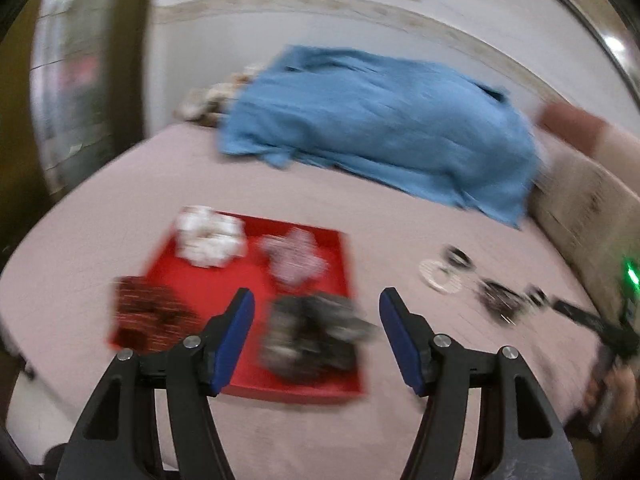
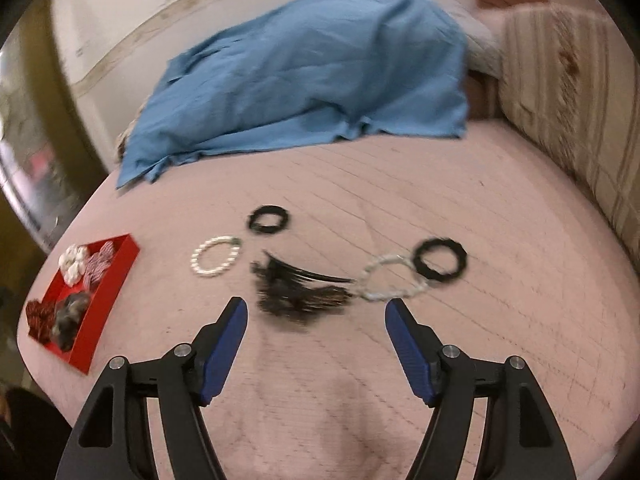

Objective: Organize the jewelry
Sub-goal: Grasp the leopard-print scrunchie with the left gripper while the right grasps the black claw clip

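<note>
**Right wrist view: loose bracelets out on the bed**

Right hand-held gripper (image 2: pixel 316 312) spread wide, empty. Black tangled piece (image 2: pixel 296 288) just ahead, right of red tray (image 2: pixel 116 276). Probably light, floppy, snaggy; pinch its dense middle. Left hand-held gripper (image 1: pixel 316 312) agape over tray.

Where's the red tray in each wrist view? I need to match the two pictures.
Left wrist: the red tray sits low and centre-left, just ahead of the open left tongs.
Right wrist: it lies at the far left edge, well left of the open right tongs.
Shared landmark: the blue cloth at the back of the bed.
</note>
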`<state>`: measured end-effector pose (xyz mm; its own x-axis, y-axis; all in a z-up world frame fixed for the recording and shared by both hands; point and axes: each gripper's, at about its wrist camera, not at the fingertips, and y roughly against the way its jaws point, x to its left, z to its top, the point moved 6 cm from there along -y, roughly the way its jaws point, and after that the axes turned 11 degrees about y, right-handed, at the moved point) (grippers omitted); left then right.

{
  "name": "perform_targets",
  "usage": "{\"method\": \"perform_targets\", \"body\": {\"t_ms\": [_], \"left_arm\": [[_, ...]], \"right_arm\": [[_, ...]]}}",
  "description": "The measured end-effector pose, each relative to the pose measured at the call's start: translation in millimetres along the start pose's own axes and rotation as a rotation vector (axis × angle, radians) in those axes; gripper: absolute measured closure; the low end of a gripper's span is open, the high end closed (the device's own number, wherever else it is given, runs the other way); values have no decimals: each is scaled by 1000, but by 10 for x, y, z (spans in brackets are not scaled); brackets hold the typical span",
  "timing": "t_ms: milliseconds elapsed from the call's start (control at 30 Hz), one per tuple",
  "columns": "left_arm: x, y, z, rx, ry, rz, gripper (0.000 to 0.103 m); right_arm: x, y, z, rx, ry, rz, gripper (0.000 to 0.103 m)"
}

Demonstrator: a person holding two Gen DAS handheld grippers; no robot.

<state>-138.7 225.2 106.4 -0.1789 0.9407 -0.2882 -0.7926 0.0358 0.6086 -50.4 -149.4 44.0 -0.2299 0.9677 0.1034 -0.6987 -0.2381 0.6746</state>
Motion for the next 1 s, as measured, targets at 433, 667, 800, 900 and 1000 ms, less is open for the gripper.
{"method": "perform_targets", "body": {"t_ms": [433,667,800,900,1000], "left_arm": [[-1018,-569,-966,288,-246,-129,40],[-959,-821,-1018,348,-214,-109,60],[-901,-954,-1083,394,-188,-101,69],[-879,-1020,-1103,399,-182,-96,69],[-877,-1056,-1085,400,-177,-99,69]], "right_arm": [[49,-137,-11,25,35,65,27],[284,-420,159,31,221,42,36],[363,-624,237,53,314,37,54],[380,-789,240,80,341,42,57],[373,-923,247,100,352,48,57]]}}
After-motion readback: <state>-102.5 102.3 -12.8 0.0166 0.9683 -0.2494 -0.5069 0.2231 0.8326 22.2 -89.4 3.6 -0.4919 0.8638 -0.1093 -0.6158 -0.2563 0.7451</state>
